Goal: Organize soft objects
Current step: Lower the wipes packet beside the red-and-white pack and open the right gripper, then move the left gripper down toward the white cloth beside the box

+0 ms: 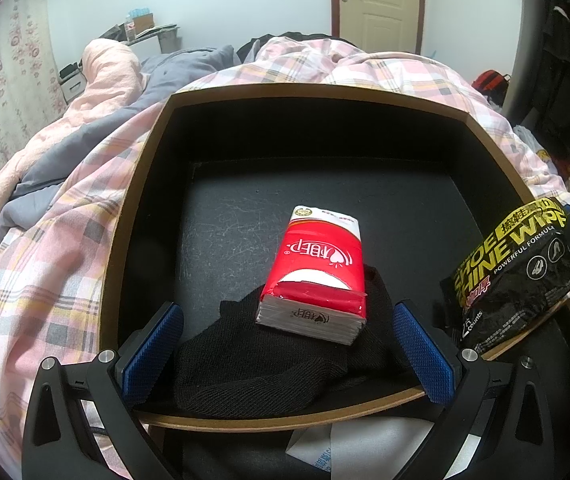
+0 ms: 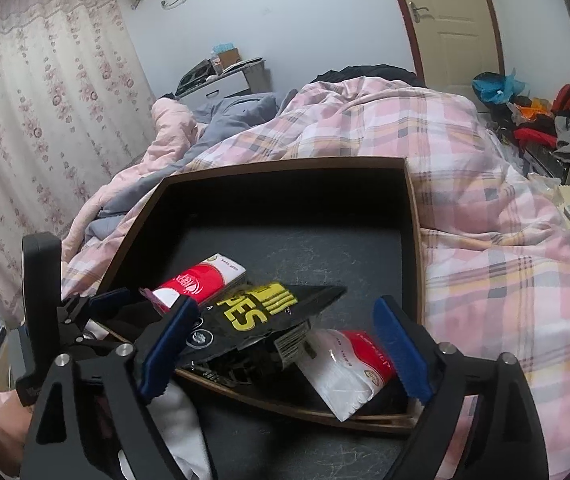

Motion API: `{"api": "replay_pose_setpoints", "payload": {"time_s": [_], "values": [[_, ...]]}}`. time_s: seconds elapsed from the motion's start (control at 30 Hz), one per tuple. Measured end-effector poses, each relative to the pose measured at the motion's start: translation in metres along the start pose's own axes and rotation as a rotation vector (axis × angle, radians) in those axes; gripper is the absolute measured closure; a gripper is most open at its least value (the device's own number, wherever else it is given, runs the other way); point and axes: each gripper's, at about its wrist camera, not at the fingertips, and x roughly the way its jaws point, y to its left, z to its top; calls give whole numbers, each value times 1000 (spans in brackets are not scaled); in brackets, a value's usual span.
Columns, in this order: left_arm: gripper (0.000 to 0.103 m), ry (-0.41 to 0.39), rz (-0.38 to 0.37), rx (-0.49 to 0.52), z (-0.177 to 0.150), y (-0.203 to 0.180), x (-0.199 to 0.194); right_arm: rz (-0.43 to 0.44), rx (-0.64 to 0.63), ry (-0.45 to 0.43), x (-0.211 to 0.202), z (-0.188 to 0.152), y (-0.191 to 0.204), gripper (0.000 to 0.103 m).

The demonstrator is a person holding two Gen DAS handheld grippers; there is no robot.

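Observation:
A black box with a brown rim (image 1: 137, 184) sits on the bed. Inside it, a red tissue pack (image 1: 313, 276) lies on a black sock (image 1: 253, 364). My left gripper (image 1: 289, 354) stands open over the sock at the box's near edge, its blue pads wide of both. In the right wrist view, a black shoe-wipes pack (image 2: 261, 316) lies over the box's near rim (image 2: 245, 394), between the open fingers of my right gripper (image 2: 285, 346); the pads do not press on it. A white and red tissue pack (image 2: 349, 372) lies beside the right pad.
A pink plaid quilt (image 2: 465, 208) surrounds the box. White cloth (image 2: 177, 420) lies under the right gripper. A nightstand (image 2: 221, 84) stands by the far wall, with clutter (image 2: 533, 116) near the door. Floral curtains hang on the left.

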Motion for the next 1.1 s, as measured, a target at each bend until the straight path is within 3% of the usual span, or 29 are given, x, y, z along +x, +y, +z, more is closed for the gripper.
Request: {"api": "replay_pose_setpoints", "payload": {"time_s": [0.17, 0.27, 0.47, 0.6, 0.77, 0.93, 1.0, 1.1], "values": [[0, -16, -25, 37, -1, -1, -4, 11, 28, -17, -3, 0, -3, 11], [0, -70, -105, 77, -4, 7, -18, 10, 34, -37, -7, 0, -4, 11], [0, -80, -228, 80, -4, 5, -58, 27, 59, -96, -17, -1, -8, 11], [0, -179, -259, 77, -16, 5, -92, 17, 44, -98, -15, -1, -4, 11], [0, -375, -314, 111, -32, 6, -130, -3, 16, -109, -20, -4, -1, 10], [0, -411, -348, 143, -31, 4, -139, -13, -2, -118, -21, -6, 0, 10], [0, -451, -349, 116, -30, 11, -148, -17, -12, -121, -20, -6, 2, 10], [0, -576, -389, 24, -30, 37, -175, -27, -27, -126, -20, -7, 4, 10]]}}
